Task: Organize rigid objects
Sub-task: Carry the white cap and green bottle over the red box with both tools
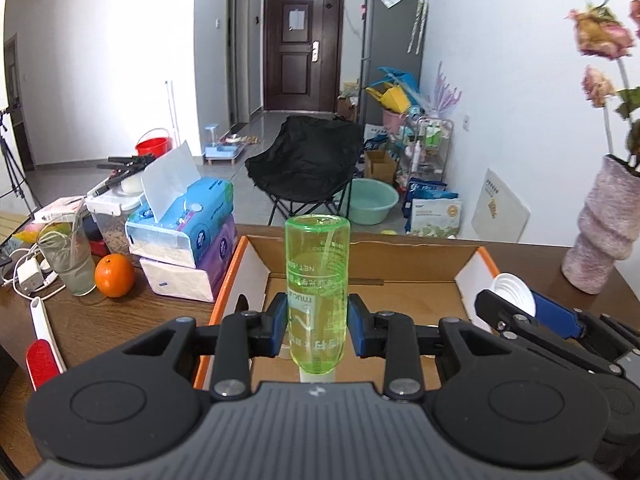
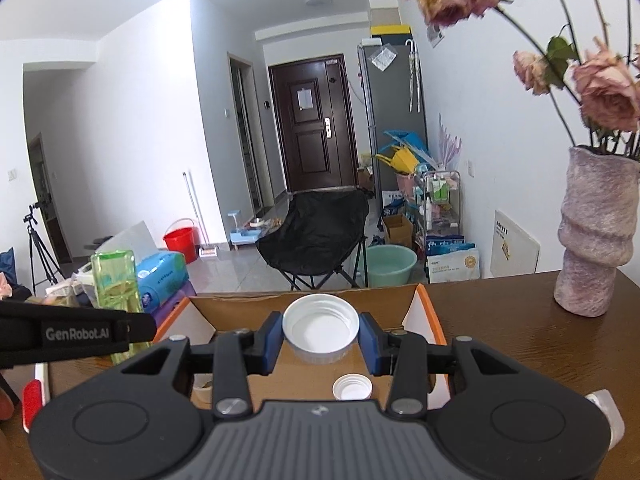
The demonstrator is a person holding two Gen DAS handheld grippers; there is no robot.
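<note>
My left gripper point(image 1: 318, 326) is shut on a clear green plastic bottle point(image 1: 318, 288), held upside down above the open cardboard box point(image 1: 372, 256); the bottle also shows in the right wrist view point(image 2: 116, 284). My right gripper point(image 2: 320, 340) is shut on a large white lid point(image 2: 320, 330), open side facing the camera, above the same box point(image 2: 420, 312). The lid and right gripper show at the right of the left wrist view point(image 1: 514, 294). A smaller white cap point(image 2: 353, 387) lies on the box floor.
A pink vase of dried roses point(image 2: 596, 236) stands on the wooden table at the right. Stacked tissue packs point(image 1: 188, 236), an orange point(image 1: 114, 275) and a glass point(image 1: 70, 260) sit left of the box. A red-and-white brush point(image 1: 42, 344) lies near the left edge.
</note>
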